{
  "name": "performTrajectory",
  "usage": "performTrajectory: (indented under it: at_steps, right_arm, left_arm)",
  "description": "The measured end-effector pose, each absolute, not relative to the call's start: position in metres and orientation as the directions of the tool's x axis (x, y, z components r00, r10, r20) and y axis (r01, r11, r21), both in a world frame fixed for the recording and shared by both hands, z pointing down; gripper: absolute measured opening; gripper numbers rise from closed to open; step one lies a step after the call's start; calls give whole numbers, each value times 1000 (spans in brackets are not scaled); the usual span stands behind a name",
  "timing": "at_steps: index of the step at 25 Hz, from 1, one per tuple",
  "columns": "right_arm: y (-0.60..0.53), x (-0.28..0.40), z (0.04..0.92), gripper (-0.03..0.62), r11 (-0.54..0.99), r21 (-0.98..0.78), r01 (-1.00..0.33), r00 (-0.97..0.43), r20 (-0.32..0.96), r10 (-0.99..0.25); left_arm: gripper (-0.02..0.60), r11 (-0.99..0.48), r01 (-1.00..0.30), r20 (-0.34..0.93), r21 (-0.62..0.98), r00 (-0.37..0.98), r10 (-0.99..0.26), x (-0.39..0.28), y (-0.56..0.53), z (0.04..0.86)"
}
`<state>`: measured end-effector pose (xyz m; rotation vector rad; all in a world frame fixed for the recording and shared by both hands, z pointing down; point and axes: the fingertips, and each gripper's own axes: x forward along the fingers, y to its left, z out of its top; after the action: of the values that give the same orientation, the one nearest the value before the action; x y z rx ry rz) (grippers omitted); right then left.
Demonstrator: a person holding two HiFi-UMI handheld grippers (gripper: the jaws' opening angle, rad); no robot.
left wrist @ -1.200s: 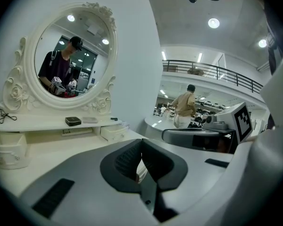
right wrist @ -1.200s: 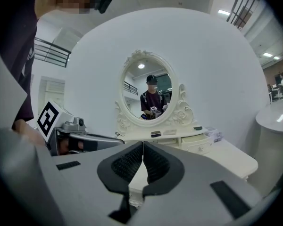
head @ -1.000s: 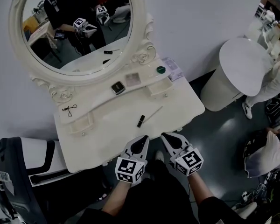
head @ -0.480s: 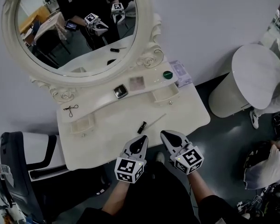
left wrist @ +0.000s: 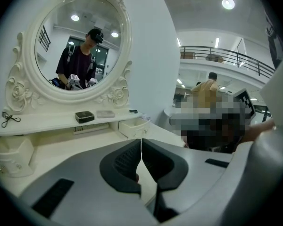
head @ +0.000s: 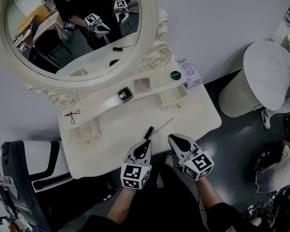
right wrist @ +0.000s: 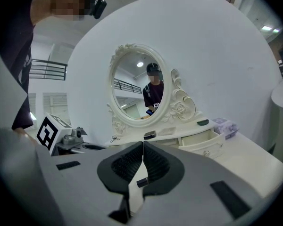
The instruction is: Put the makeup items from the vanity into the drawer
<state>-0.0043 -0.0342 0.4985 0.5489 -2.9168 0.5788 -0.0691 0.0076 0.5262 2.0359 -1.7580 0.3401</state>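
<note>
Tube [head: 148, 131], small, black, at frame centre on worktop [head: 101, 144], just beyond left claw [head: 145, 144]. Probably light, stiff, slick; best pinched across barrel. Left claw and right claw [head: 172, 138] clenched, empty.

I record a round white stand [head: 266, 76] on the dark grey floor [head: 234, 139], set close against the white wall [head: 222, 18]. Just beside the stand, at the floor's right edge, is a person's white shoe [head: 267, 119]. Nearer me on that side lies a pale bag [head: 273, 170] among dark clutter I cannot identify. A black-and-white padded seat [head: 38, 158] stands at the left. The left gripper view shows a railed balcony [left wrist: 226, 55] and a round ceiling light [left wrist: 228, 3].
</note>
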Motion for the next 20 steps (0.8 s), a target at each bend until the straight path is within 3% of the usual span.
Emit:
performTrajectory:
  at_steps: [8, 16, 20]
  right_arm:
    - [-38, -5, 523, 23, 817, -421, -394, -919, 202, -339]
    - [-43, 1, 560, 23, 779, -473, -412, -911, 235, -339]
    - [-43, 6, 575, 23, 758, -496, -423, -906, 252, -340]
  left_arm:
    - [19, -100, -990, 513, 97, 135, -848, -88, -4, 567]
    - [121, -116, -992, 621, 59, 127, -774, -96, -15, 623]
    - [132, -118, -992, 683, 46, 118, -721, -99, -17, 650]
